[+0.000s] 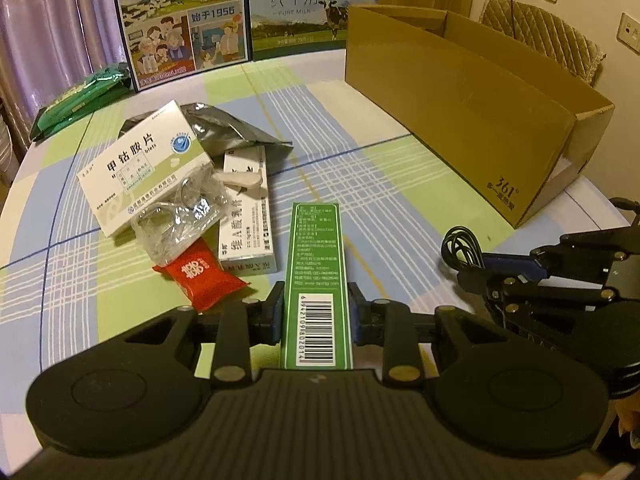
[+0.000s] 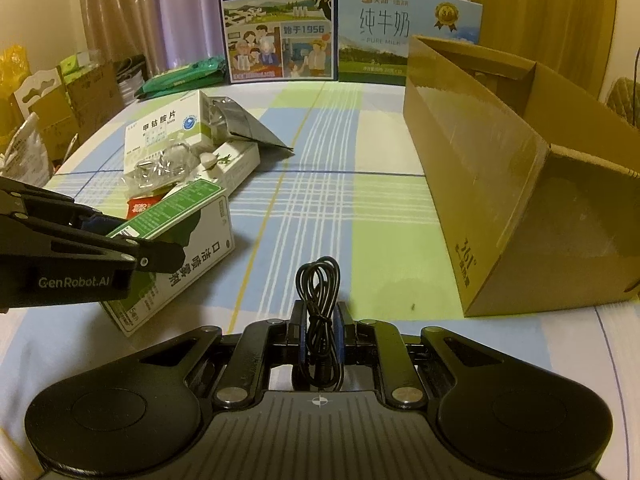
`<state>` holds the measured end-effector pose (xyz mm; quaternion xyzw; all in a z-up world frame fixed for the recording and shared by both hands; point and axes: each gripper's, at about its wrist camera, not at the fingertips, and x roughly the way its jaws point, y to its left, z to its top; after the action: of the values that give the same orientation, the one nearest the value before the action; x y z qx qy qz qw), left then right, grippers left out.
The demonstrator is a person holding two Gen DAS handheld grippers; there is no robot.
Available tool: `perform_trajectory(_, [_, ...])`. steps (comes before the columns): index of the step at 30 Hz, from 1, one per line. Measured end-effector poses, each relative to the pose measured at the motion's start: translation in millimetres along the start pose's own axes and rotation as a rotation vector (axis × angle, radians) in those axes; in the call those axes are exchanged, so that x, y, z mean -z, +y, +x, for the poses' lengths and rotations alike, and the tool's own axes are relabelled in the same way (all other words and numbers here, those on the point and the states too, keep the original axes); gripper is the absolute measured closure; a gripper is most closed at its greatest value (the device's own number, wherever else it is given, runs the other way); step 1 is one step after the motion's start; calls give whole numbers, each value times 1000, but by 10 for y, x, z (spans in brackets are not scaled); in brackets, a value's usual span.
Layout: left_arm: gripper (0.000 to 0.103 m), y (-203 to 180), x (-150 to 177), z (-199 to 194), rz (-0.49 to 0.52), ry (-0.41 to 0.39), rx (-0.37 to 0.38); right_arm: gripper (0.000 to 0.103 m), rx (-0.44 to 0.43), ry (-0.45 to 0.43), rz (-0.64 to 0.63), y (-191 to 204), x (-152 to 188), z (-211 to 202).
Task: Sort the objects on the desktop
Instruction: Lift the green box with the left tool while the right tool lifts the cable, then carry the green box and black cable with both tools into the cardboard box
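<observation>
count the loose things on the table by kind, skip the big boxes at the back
Small cardboard boxes: 3 (green, white-green, white)
Packets and bags: 4 (silver, clear, red, green)
Cables: 1
Total: 8

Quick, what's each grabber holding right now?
Left hand-held gripper: closed on the long green cardboard box.
Right hand-held gripper: closed on the coiled black cable.

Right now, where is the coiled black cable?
The black cable is clamped in the right gripper above the checked tablecloth, between the green box on its left and the cardboard box on its right.
</observation>
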<state>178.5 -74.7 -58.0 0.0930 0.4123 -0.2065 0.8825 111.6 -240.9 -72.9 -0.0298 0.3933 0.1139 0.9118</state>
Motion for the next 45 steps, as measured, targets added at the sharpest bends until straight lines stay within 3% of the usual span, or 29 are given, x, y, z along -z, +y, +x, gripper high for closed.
perform_trajectory(16, [78, -37, 4, 179, 16, 44, -23, 93, -10, 7, 9, 10, -27, 8])
perform_trajectory(26, [78, -143, -86, -203, 10, -38, -42, 93, -21, -39, 8, 37, -94, -131])
perform_trajectory(31, [78, -226, -212, -416, -13, -82, -48, 93, 1, -107, 28, -29, -342, -386])
perform_trajectory(40, [78, -665, -874, -935, 5, -218, 5, 93, 54, -241, 86, -585, -1007, -1050])
perform_trajectory(45, [78, -1046, -1306, -956, 33, -250, 61, 93, 103, -251, 97, -1082, -1171, -1204])
